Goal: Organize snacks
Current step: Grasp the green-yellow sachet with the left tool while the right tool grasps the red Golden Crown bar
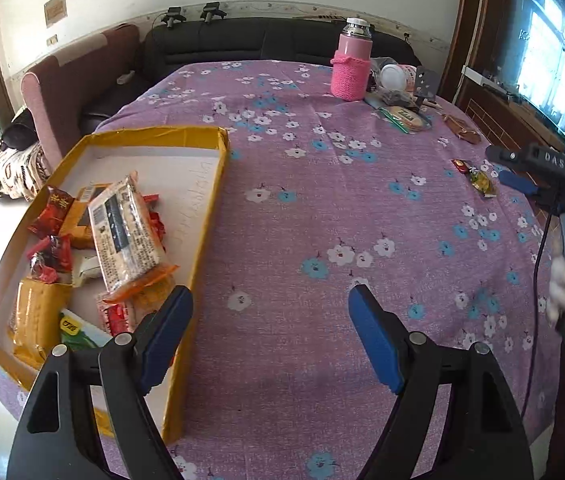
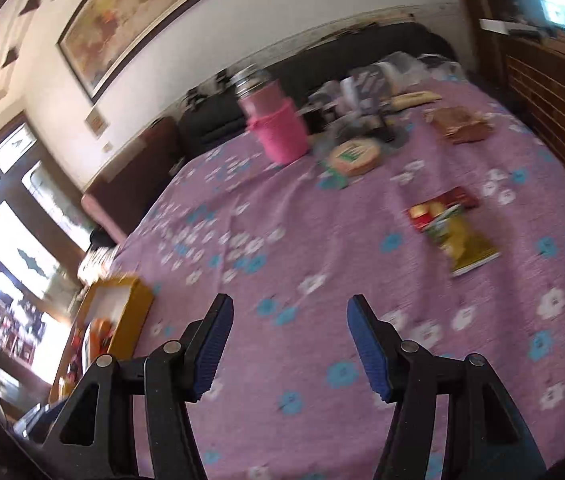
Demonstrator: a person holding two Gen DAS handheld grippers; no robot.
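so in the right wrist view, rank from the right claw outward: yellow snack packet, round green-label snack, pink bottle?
1. yellow snack packet: nearest the right claw, ahead and to its right, with a red packet against its far end.
2. round green-label snack: further back, near centre.
3. pink bottle: farthest by a little, standing just left of the round snack.

Both claws (image 1: 270, 336) (image 2: 288, 344) agape, empty

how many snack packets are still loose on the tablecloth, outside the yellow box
3: a round green-labelled packet beside the pink bottle, and a red packet touching a yellow-green packet near the table's right side. More may hide in the far clutter.
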